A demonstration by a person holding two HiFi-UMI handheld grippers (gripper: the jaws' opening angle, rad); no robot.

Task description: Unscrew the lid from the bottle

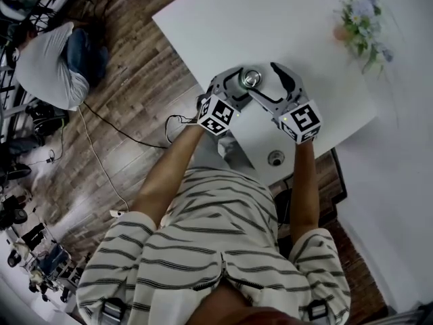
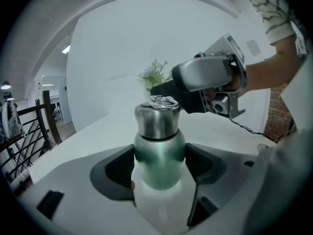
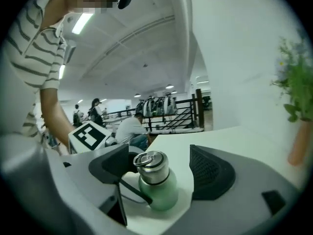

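Bottle (image 2: 159,155) (green body, steel lid (image 2: 157,119) with a ring on top) stands upright on the white counter (image 1: 270,19), upper middle of the head view. The left gripper (image 2: 159,166) is clenched on its green body from both sides. The right gripper (image 3: 164,170) is released, jaws spread wide either side of the lid, not pressing on it.

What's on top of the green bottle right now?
A silver metal lid with a small ring sits on the bottle. The lid covers the mouth, so the inside cannot be seen.
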